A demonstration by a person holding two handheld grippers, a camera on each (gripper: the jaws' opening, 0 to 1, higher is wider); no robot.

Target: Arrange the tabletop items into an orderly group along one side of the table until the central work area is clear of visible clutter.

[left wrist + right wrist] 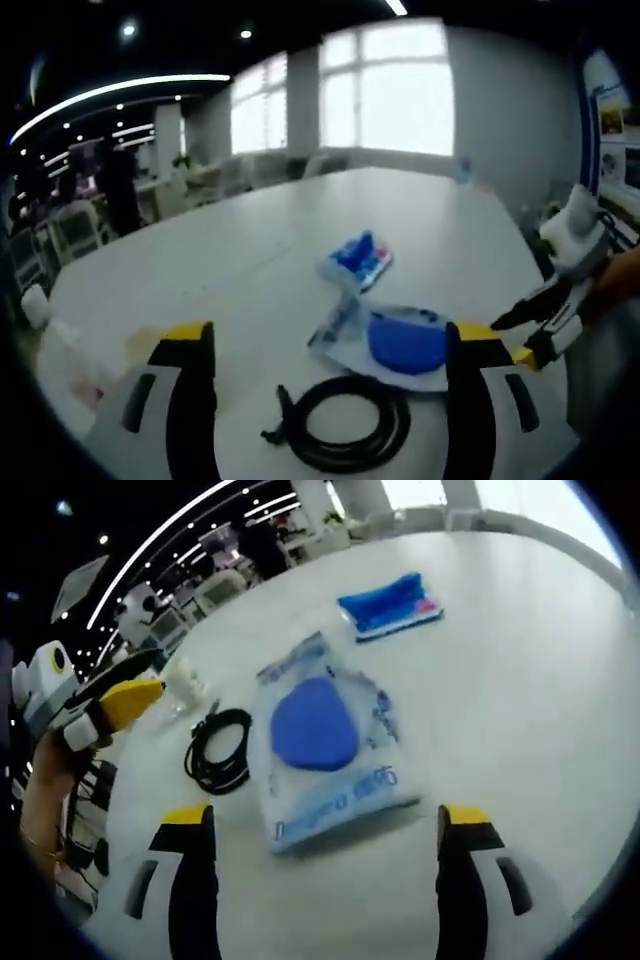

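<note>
The right gripper (318, 845) has its two yellow-tipped jaws spread wide apart and holds nothing. It hangs just over the near edge of the clear bag with the blue round thing inside (322, 738). I think it sits there because that bag lies in the middle of the table (520, 680) and looks like the next thing to pick up. The left gripper (331, 362) is also spread wide and holds nothing. Between its jaws, a bit nearer than the bag, lies the coiled black cable (345, 423). The cable lies just beside the bag, close to its edge. Past the bag, farther from both grippers, sits the small blue packet (357, 256), apart from the bag but near it. On the other side of the cable from the bag there is a small white thing (187, 683), too blurry for me to name. All of these lie loose and spread out in the middle, not in a tidy row by one side. So I think the tidying job has hardly begun.
</note>
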